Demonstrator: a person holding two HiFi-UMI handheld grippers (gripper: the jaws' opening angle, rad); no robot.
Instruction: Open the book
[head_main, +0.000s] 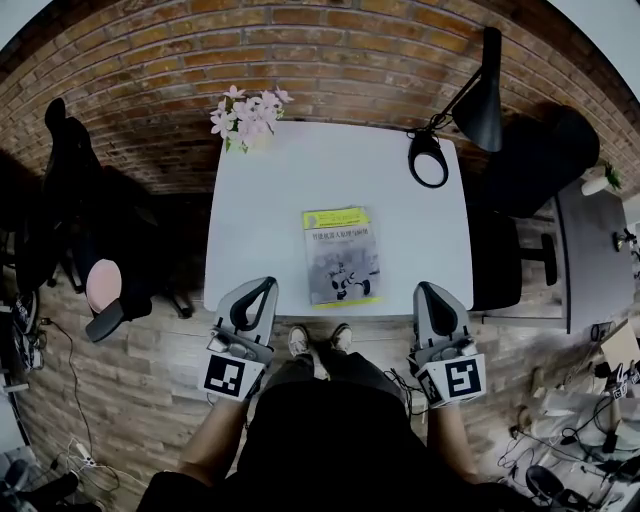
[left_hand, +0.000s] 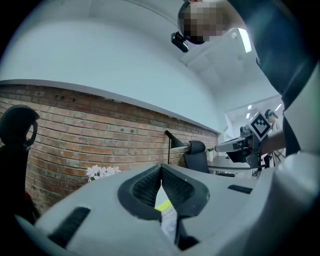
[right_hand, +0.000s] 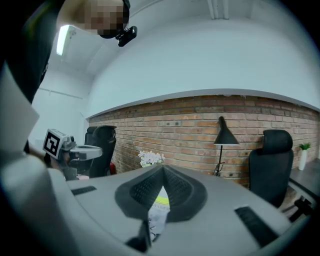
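- The left gripper (head_main: 262, 292) has its jaws closed tip to tip with nothing between the pads. In the left gripper view (left_hand: 161, 172) the ribbed pads meet at the front.
- The right gripper (head_main: 428, 294) is closed in the same way and is also empty. In its own view (right_hand: 162, 172) the tips touch.
- Both grippers sit at the near edge of the white table (head_main: 270, 200), one toward each front corner, pointing across it.
- The book (head_main: 341, 255) lies closed and flat on the table between the two grippers. It is a little beyond their tips, with its near edge close to the table's front edge.
- Neither gripper touches the book. It lies to the right of the left gripper and to the left of the right one.
- Each gripper view shows a sliver of the cover, yellow-green band and pale picture, through the gap under the closed jaws (left_hand: 167, 212) (right_hand: 159, 210).
- Pink and white flowers (head_main: 248, 115) stand at the far left corner of the table.
- A black lamp (head_main: 478, 95) stands at the far right corner.
- A brick wall (head_main: 330, 60) runs behind the table.
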